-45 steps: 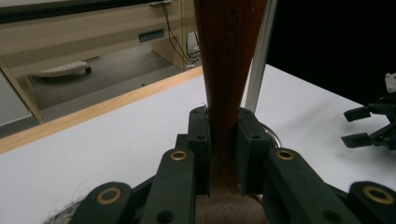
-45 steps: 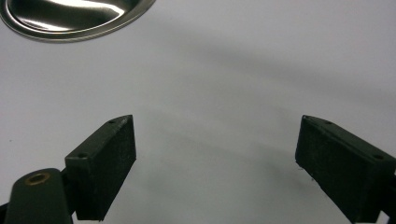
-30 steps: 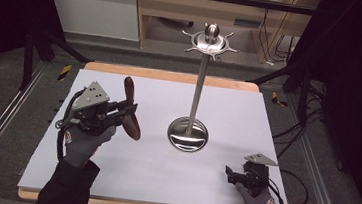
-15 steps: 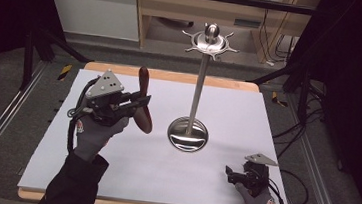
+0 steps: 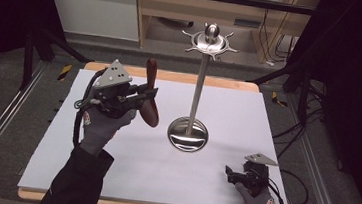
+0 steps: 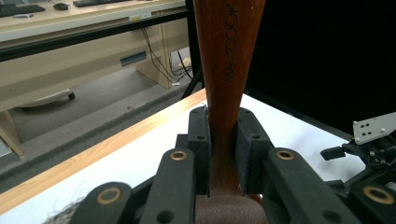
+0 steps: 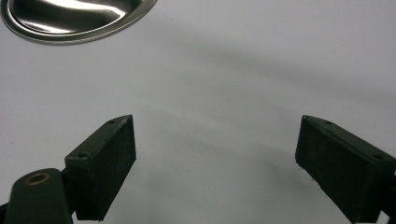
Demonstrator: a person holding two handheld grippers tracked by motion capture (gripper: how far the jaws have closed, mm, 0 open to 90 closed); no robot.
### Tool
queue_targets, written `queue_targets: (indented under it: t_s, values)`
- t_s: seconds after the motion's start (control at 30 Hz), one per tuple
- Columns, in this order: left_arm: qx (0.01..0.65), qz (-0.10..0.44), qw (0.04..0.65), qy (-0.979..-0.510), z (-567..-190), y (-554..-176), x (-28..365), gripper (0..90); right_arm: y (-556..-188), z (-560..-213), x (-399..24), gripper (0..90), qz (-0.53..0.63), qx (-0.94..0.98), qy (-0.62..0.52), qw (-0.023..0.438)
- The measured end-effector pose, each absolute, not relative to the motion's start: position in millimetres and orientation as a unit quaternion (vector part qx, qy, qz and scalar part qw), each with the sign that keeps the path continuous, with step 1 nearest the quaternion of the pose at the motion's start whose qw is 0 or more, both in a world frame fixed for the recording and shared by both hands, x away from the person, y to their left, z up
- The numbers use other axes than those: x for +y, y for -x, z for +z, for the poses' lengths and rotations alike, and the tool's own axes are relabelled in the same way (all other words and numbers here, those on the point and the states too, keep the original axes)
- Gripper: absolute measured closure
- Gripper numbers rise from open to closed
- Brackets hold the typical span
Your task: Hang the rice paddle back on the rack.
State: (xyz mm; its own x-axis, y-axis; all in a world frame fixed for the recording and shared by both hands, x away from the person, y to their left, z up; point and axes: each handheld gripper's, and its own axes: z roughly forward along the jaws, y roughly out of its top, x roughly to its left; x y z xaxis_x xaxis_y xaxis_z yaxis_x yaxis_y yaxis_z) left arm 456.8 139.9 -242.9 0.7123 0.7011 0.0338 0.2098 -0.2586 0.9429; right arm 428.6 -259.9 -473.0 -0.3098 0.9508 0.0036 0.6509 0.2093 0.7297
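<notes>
Pickup is done: my left gripper (image 5: 144, 96) grips the wooden spoon (image 5: 150, 94) aloft at nine o'clock of the steel hanging stand (image 5: 199, 83), hanging presumably remains, and my right gripper (image 5: 232, 175) rests unclenched at five o'clock.

A lab or office workspace: black curtains (image 5: 357, 74) flank the white-covered surface (image 5: 267, 120), with a desk (image 6: 70, 28), keyboard (image 6: 18, 9) and cables (image 5: 269, 27) behind it.

The stand (image 5: 188, 133) is standing near the middle of the table (image 5: 267, 120), slightly toward its right edge. The left gripper (image 5: 142, 95) is holding a wooden utensil (image 5: 150, 94) above the table's left half, just left of the stand, while the right gripper (image 5: 229, 174) is sitting near the front right corner.
</notes>
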Motion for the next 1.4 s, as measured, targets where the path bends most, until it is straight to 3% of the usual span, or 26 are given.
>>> queue_targets:
  t_s: [1.4]
  values:
    - [0.290, 0.235, 0.524, -0.766, -220, -481, 105, 77.7, -429, -473, -261, 12.6, 0.329, 0.740, -0.540, 0.230]
